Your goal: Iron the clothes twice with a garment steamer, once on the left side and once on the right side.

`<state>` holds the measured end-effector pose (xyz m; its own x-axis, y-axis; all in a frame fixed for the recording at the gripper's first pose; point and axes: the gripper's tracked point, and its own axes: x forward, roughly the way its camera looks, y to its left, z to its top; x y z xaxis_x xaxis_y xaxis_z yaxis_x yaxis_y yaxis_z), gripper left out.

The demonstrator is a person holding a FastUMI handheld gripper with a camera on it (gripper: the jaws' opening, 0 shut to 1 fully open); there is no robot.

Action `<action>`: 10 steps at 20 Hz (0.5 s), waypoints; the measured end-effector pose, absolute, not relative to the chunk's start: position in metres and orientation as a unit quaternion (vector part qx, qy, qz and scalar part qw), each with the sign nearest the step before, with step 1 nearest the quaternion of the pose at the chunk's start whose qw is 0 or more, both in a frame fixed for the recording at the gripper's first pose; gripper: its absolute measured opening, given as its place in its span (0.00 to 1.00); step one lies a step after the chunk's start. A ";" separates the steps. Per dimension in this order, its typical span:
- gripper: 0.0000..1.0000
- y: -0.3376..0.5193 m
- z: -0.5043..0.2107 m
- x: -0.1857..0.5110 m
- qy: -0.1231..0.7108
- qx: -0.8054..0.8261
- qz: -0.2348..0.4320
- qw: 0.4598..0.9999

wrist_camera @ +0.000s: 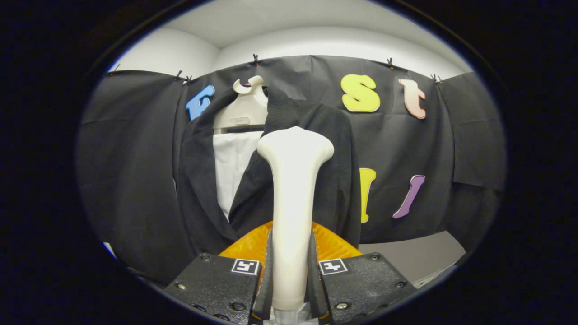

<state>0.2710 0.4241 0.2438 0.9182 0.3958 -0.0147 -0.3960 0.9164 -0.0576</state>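
Note:
A white garment steamer (293, 189) stands upright between my fingers, its flared head level with the jacket's chest. My gripper (291, 275) is shut on the steamer's handle, both fingers pressing its sides. A black jacket (329, 180) hangs open on a white hanger (244, 108) against the booth wall, just beyond the steamer. A white shirt (232, 167) shows between the jacket's lapels. The steamer head sits in front of the jacket's right front panel, near the right lapel. Whether the head touches the cloth I cannot tell.
Black cloth (135, 158) covers the booth wall behind and beside the jacket. A grey table surface (415, 257) lies below the cloth at the right. An orange ribbed part (334, 246) lies just ahead of my fingers, behind the steamer's handle.

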 end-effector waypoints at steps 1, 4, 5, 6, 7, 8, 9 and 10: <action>0.35 0.424 0.240 0.271 0.006 -0.029 0.203 0.979; 0.35 0.423 0.224 0.266 0.019 -0.029 0.205 0.978; 0.35 0.423 0.220 0.265 0.022 -0.030 0.205 0.978; 0.35 0.422 0.215 0.264 0.025 -0.031 0.206 0.978; 0.35 0.422 0.209 0.263 0.030 -0.031 0.206 0.978; 0.35 0.421 0.202 0.262 0.033 -0.032 0.206 0.977; 0.35 0.419 0.196 0.260 0.037 -0.034 0.206 0.977; 0.35 0.419 0.190 0.259 0.040 -0.034 0.207 0.977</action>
<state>0.2586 0.4188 0.1904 0.9115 0.4008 -0.0924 -0.4063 0.9124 -0.0500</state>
